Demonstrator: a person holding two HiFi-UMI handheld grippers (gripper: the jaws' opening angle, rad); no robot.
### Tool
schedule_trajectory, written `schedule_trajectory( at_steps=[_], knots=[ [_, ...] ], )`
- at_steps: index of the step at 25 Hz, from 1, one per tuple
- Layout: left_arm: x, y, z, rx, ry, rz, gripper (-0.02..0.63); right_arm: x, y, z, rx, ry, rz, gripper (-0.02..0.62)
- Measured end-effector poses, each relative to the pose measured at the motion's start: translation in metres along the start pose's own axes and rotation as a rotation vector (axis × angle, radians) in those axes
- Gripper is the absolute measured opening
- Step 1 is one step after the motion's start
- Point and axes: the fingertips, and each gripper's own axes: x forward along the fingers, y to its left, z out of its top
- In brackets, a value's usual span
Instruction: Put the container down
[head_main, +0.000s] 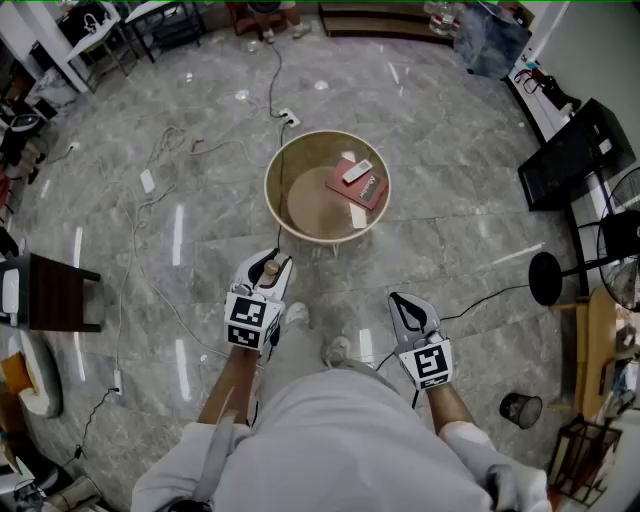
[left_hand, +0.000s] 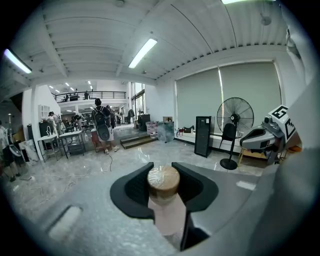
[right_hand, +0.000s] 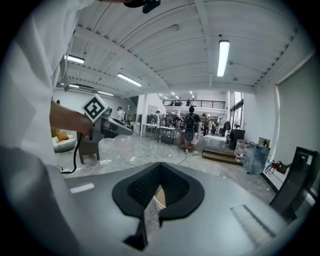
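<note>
My left gripper (head_main: 262, 272) is held at waist height over the floor, shut on a small clear container (left_hand: 167, 212) with a brown cork-like lid (left_hand: 163, 181). The container stands upright between the black pads (left_hand: 134, 190), its lid poking above them. In the head view only the brown lid (head_main: 270, 268) shows. My right gripper (head_main: 412, 312) hangs level with it to the right, jaws shut and holding nothing (right_hand: 159, 195). Ahead on the floor stands a round wooden table (head_main: 282, 160), a short way beyond both grippers.
On the table lies a red book (head_main: 337, 187) with a white remote (head_main: 357, 171) and other small items. Cables (head_main: 160, 180) trail over the marble floor. A dark stool (head_main: 60, 292) stands left; a fan base (head_main: 545, 278) and a bin (head_main: 520, 408) stand right.
</note>
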Motion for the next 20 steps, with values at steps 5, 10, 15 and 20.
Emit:
schedule_trajectory(
  at_steps=[5, 10, 15, 20],
  knots=[
    [0.008, -0.007, 0.003, 0.001, 0.004, -0.001, 0.117, -0.003, -0.01, -0.008, -0.003, 0.002, 0.001, 0.005],
    [0.012, -0.006, 0.002, -0.002, 0.009, 0.0, 0.117, 0.0, -0.013, -0.012, -0.008, 0.007, 0.005, 0.005],
    [0.019, -0.007, -0.001, -0.007, 0.015, 0.002, 0.117, 0.002, -0.016, -0.015, -0.008, 0.01, 0.01, 0.005],
    [0.035, 0.001, -0.009, -0.015, 0.018, 0.007, 0.117, 0.016, -0.018, -0.017, -0.012, -0.003, 0.023, 0.005]
  ],
)
